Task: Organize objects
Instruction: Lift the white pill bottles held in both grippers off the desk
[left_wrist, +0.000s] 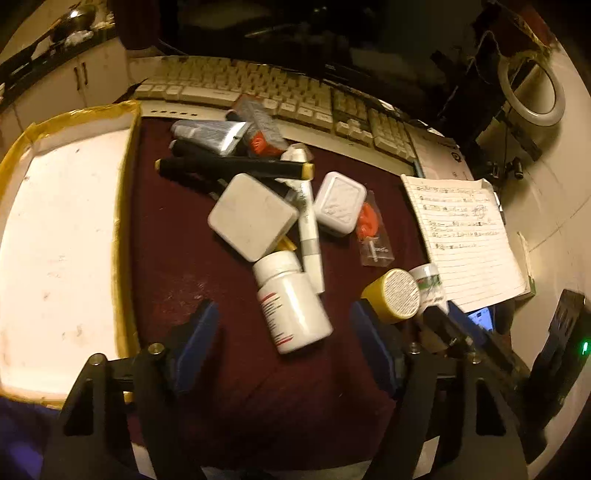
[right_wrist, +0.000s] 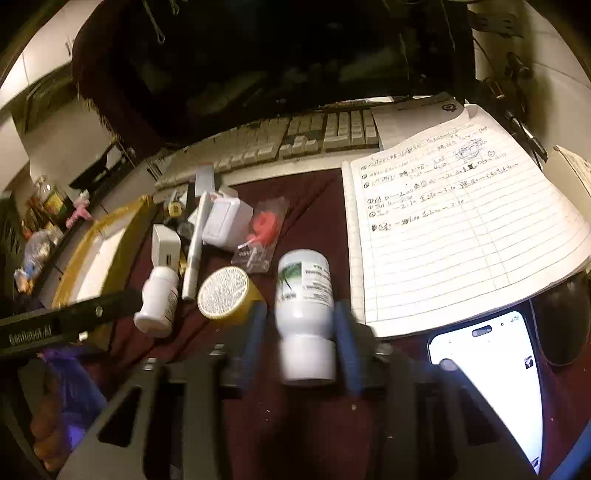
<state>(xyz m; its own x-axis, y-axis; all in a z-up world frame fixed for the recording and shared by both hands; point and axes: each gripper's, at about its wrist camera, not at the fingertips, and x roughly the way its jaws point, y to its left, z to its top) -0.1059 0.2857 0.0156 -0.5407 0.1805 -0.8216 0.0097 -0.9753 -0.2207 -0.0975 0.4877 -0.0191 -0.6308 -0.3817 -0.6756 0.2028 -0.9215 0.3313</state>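
Note:
A heap of small objects lies on a dark red cloth (left_wrist: 177, 266). A white pill bottle with a red label (left_wrist: 291, 306) lies between my left gripper's (left_wrist: 284, 332) open blue fingers. Behind it are a white square box (left_wrist: 253, 216), a white pen (left_wrist: 308, 229), black markers (left_wrist: 236, 166), a grey tube (left_wrist: 210, 134) and a white charger (left_wrist: 340, 203). My right gripper (right_wrist: 299, 325) is shut on a white bottle with a green label (right_wrist: 304, 295), next to a yellow jar (right_wrist: 225, 293). The white tray with yellow tape (left_wrist: 55, 236) is at the left.
A keyboard (left_wrist: 266, 92) runs along the back. An open lined notebook (right_wrist: 458, 218) lies at the right, with a lit phone (right_wrist: 491, 373) in front of it. An orange item in a clear packet (left_wrist: 371, 229) lies near the charger.

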